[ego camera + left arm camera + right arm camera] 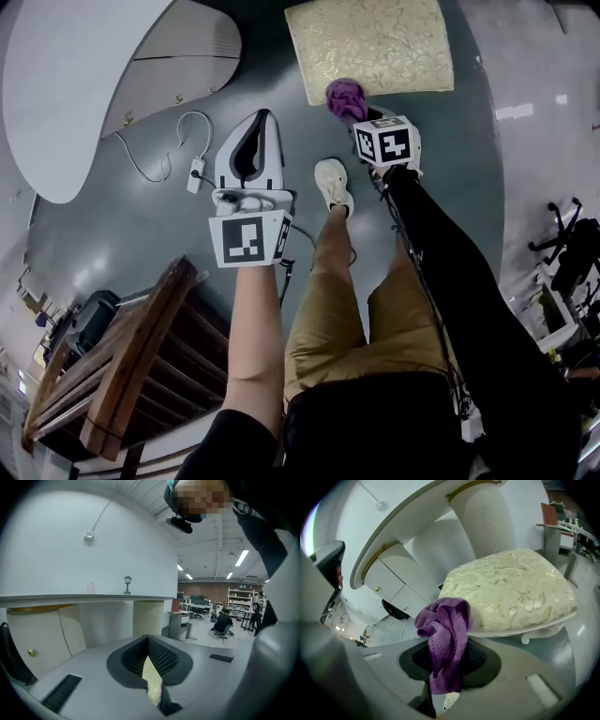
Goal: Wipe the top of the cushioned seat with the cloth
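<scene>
Cloth (445, 639): purple, bunched, clamped between the closed jaws of the right gripper (361, 117), with a loose fold hanging over the pads.

Cushioned seat (370, 47): pale, leaf-patterned, square, lying directly ahead of the right gripper. The cloth sits at the seat's near edge, toward its left corner. No view settles whether it touches the fabric or hangs just short of it. The seat top runs away from the jaws and off to their right, so a wiping stroke would, in my judgement, need to carry forward and rightward across the whole top.

Left gripper (258, 131): jaws together, nothing held. It hangs over the bare floor, well apart from the seat and to its left. The right gripper is plainly the nearer one.

Surroundings: a white curved table (84, 84) stands to the left, with a ribbed white pedestal (485, 522) behind the seat. A white cable with a switch (195, 173) trails on the floor near the left gripper. A wooden frame (131, 375) stands further back on the left. The person's shoe (332, 183) is short of the seat.

Obstructions: none seen on the seat top or between cloth and cushion.
</scene>
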Demonstrator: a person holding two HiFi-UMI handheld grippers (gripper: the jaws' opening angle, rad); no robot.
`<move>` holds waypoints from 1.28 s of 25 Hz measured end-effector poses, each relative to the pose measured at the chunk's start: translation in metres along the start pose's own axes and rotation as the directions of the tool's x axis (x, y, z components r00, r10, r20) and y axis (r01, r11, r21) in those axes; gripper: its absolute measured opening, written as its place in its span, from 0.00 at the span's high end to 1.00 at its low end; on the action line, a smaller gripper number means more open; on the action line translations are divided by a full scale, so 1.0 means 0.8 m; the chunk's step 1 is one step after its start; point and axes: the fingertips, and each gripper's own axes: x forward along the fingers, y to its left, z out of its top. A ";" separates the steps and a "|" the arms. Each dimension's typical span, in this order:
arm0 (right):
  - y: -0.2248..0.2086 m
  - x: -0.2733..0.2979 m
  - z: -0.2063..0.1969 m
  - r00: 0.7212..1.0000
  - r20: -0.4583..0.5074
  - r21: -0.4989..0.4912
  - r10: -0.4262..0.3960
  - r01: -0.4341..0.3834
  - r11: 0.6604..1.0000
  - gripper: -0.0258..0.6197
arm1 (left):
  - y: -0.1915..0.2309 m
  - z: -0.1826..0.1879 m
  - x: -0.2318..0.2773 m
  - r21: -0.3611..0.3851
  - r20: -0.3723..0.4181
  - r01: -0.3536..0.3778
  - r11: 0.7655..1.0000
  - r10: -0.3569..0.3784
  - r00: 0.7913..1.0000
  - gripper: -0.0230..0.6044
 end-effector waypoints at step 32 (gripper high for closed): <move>-0.300 -0.157 0.035 0.977 -0.058 0.011 -0.204 0.205 0.979 0.78 | -0.192 0.047 0.161 -0.001 -0.020 0.094 0.996 -0.094 0.995 0.95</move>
